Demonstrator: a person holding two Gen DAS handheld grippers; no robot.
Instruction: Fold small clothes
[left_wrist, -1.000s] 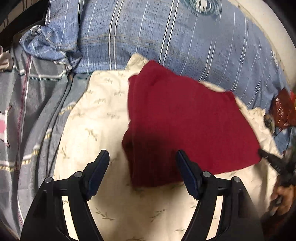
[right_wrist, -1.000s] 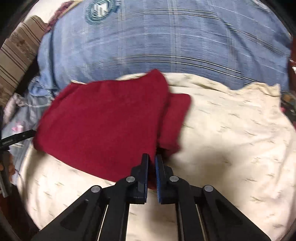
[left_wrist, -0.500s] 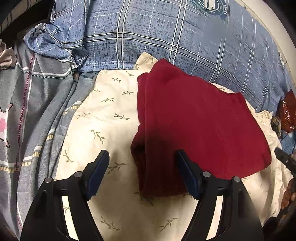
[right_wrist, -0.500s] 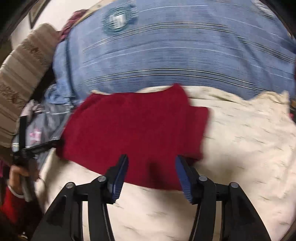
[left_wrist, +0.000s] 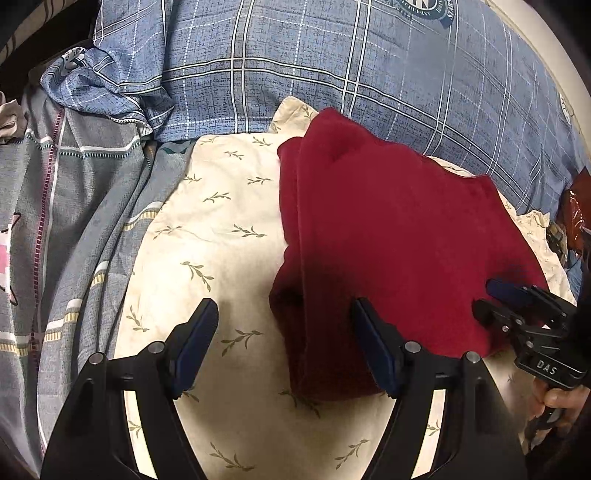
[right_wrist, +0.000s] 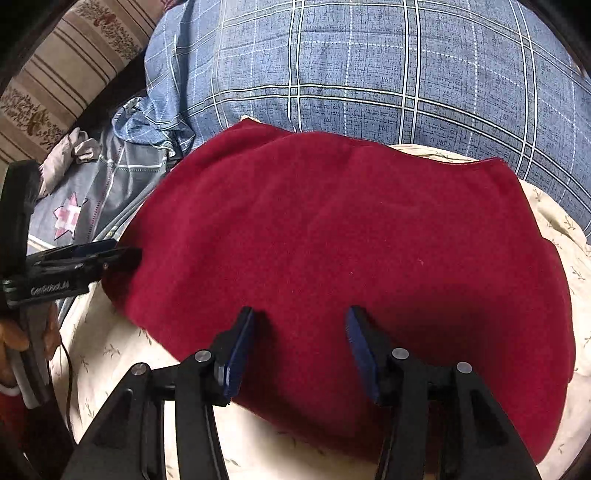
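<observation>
A dark red garment (left_wrist: 388, 240) lies folded on a cream leaf-print cushion (left_wrist: 221, 229). It fills the middle of the right wrist view (right_wrist: 332, 240). My left gripper (left_wrist: 282, 314) is open at the garment's near left edge, its right finger over the cloth. My right gripper (right_wrist: 299, 317) is open, low over the garment's near edge, holding nothing. It also shows at the right of the left wrist view (left_wrist: 517, 306). The left gripper shows at the left edge of the right wrist view (right_wrist: 85, 254).
A blue plaid pillow (left_wrist: 332, 66) lies behind the cushion. A grey striped quilt (left_wrist: 74, 206) with a pink star lies to the left. A striped headboard cushion (right_wrist: 62, 74) is at the far left. A red packet (left_wrist: 574, 214) sits at the right edge.
My right gripper let go of the red garment's edge, opened, and moved closer over the cloth. My left gripper stayed open and shifted slightly nearer.
</observation>
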